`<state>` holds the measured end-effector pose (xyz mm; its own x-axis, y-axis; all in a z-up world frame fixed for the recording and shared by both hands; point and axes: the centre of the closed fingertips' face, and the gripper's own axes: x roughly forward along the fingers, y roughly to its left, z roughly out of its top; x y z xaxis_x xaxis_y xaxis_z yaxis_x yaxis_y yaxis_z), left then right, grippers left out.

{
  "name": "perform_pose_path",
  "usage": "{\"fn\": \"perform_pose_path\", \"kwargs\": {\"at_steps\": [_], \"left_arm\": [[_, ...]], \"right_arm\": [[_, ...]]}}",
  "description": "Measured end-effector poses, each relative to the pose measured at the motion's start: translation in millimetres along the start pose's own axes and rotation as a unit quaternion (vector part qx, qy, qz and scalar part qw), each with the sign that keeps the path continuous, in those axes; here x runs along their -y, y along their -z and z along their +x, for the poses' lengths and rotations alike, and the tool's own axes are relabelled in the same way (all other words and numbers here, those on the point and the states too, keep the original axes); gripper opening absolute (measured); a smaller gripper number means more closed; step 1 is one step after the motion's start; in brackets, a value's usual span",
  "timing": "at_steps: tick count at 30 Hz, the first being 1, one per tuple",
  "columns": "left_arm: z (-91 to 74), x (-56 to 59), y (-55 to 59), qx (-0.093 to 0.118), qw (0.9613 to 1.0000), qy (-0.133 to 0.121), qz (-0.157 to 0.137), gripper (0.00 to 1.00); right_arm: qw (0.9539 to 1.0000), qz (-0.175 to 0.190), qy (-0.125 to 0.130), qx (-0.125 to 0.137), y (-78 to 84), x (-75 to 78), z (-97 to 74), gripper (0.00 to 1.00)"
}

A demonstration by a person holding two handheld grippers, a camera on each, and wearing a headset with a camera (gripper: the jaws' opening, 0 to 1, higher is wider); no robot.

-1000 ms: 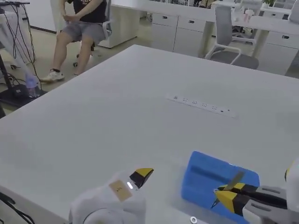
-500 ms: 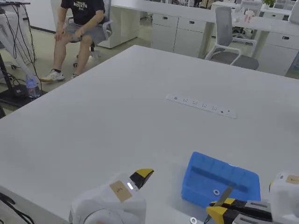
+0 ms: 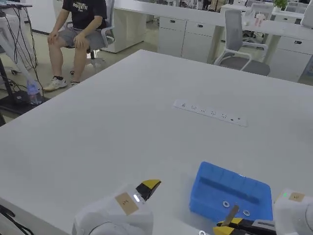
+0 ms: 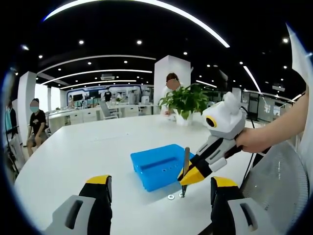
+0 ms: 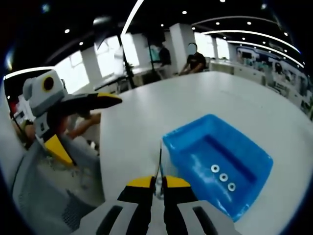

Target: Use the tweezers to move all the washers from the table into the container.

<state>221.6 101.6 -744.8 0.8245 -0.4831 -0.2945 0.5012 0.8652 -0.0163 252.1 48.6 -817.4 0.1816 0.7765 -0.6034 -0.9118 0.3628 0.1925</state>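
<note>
A blue container (image 3: 210, 182) stands near the table's front edge, with three washers (image 5: 223, 176) in it. One washer (image 4: 170, 197) lies on the white table just in front of the container, also seen as a washer (image 3: 202, 231) at the bottom of the head view. My right gripper (image 5: 160, 182) is shut on the tweezers (image 5: 159, 159), which point down at the table beside that washer. In the left gripper view the right gripper (image 4: 188, 177) comes in from the right with the tweezers (image 4: 186, 159). My left gripper (image 4: 161, 180) is open and holds nothing, to the left of the container.
A power strip (image 3: 210, 112) lies flat in the middle of the table (image 3: 122, 122). A person sits on a chair (image 3: 73, 29) beyond the far left corner. Desks and an office chair (image 3: 239, 44) stand behind the table.
My right gripper has drawn back with the tweezers from over the container to its near side. Washers now show inside the container. The left gripper has stayed put.
</note>
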Motion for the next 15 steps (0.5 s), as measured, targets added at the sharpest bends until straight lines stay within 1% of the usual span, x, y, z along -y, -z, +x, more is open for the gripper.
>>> {"fn": "perform_pose_path", "kwargs": {"at_steps": [2,3,4,6,8,11,12,13,14,15], "left_arm": [[0.2,0.0,0.9,-0.003,1.0000,0.000,0.002,0.84],[0.3,0.3,0.8,-0.002,1.0000,0.001,0.003,0.84],[0.5,1.0,0.8,-0.003,1.0000,0.002,0.001,0.84],[0.4,1.1,0.9,-0.004,1.0000,0.001,0.002,0.84],[0.3,1.1,0.2,-0.002,1.0000,0.001,0.002,0.84],[0.2,0.8,0.0,-0.002,1.0000,0.000,0.003,0.84],[0.3,0.7,0.2,-0.002,1.0000,0.000,0.002,0.84],[0.3,0.5,0.7,-0.003,1.0000,0.000,0.001,0.84],[0.2,0.3,0.6,-0.003,1.0000,0.000,0.002,0.84],[0.2,0.1,0.6,-0.002,1.0000,0.000,0.003,0.84]], "right_arm": [[1.0000,-0.006,-0.002,-0.008,3.4,0.2,1.6,0.04],[1.0000,-0.004,-0.002,-0.003,1.5,-0.7,1.2,0.05],[1.0000,-0.006,-0.002,-0.003,1.2,-1.8,1.5,0.05],[0.9997,-0.024,0.001,-0.004,1.2,-3.2,2.2,0.04],[0.9991,-0.042,-0.003,-0.007,2.0,-8.6,3.2,0.05],[0.9964,-0.085,0.000,-0.010,3.5,-15.4,4.2,0.05],[0.9952,-0.097,0.004,-0.012,4.3,-14.6,4.0,0.04],[0.9927,-0.120,0.010,-0.013,4.8,-13.5,3.8,0.04],[0.9915,-0.129,0.012,-0.013,5.1,-14.3,3.5,0.04],[0.9911,-0.132,0.007,-0.014,5.8,-16.8,3.6,0.03]]}}
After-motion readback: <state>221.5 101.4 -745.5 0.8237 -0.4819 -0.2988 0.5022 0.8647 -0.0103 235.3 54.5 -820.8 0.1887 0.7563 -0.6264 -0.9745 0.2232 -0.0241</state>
